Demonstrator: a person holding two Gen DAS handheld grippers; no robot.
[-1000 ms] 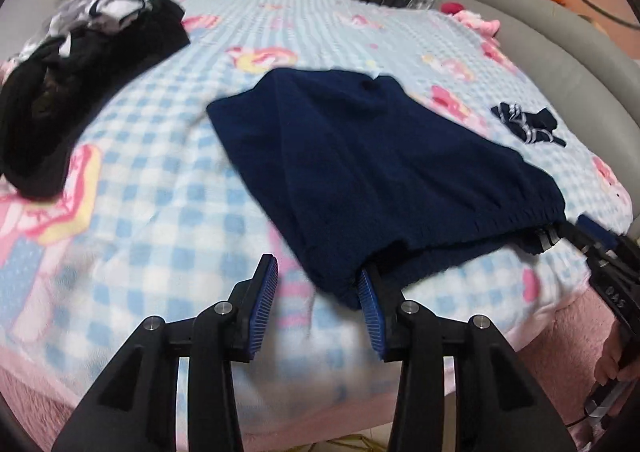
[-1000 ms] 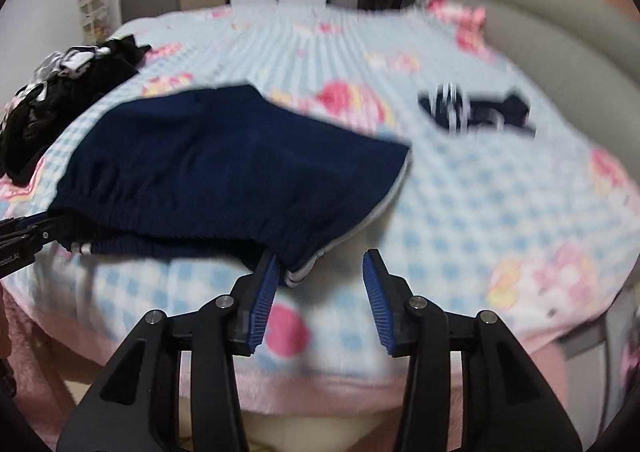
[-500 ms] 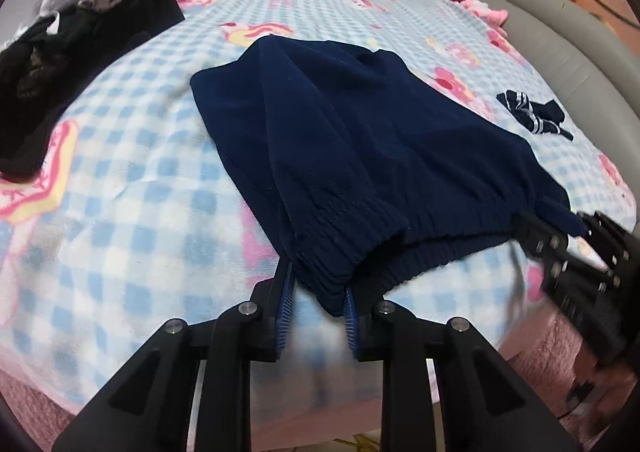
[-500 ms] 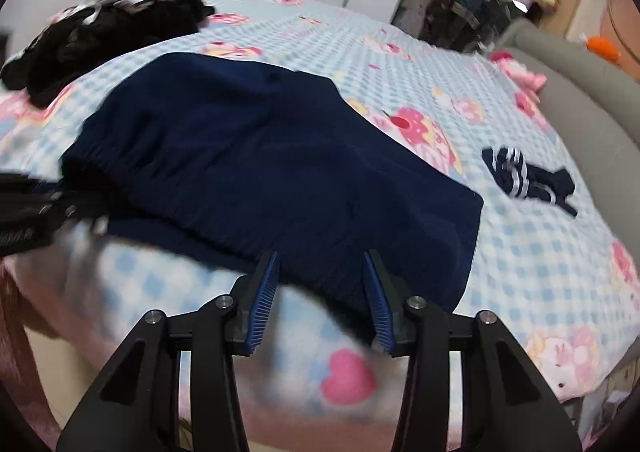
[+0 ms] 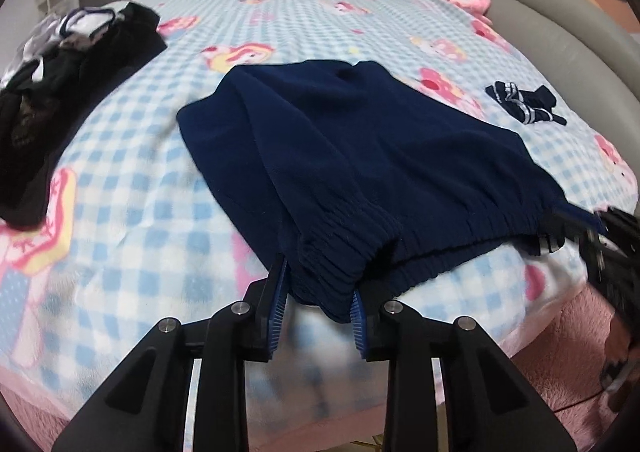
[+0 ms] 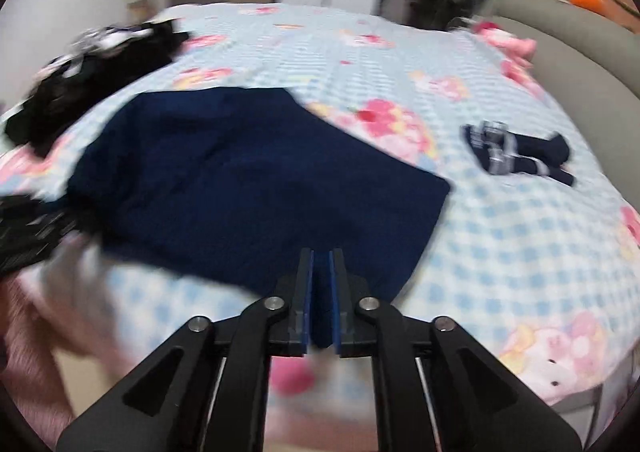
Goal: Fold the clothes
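Observation:
A navy blue garment [image 5: 360,155] with a ribbed elastic waistband lies spread on the checked bed cover. My left gripper [image 5: 318,306] is shut on the bunched waistband at its near left corner. My right gripper [image 6: 321,304] is shut on the garment's near edge [image 6: 256,187] at the other end; it also shows, blurred, at the right edge of the left wrist view [image 5: 612,248]. The left gripper shows blurred at the left of the right wrist view [image 6: 28,232].
A pile of black and white clothes [image 5: 60,91] lies at the bed's left. A small navy striped item [image 5: 524,103] lies at the right. A grey padded headboard [image 5: 560,23] curves along the right side. The pink bed edge [image 5: 560,352] is just below the grippers.
Both grippers went from open to shut on the garment: the left closed on the waistband half a second ago, the right closed just now. The waistband is bunched and lifted a little.

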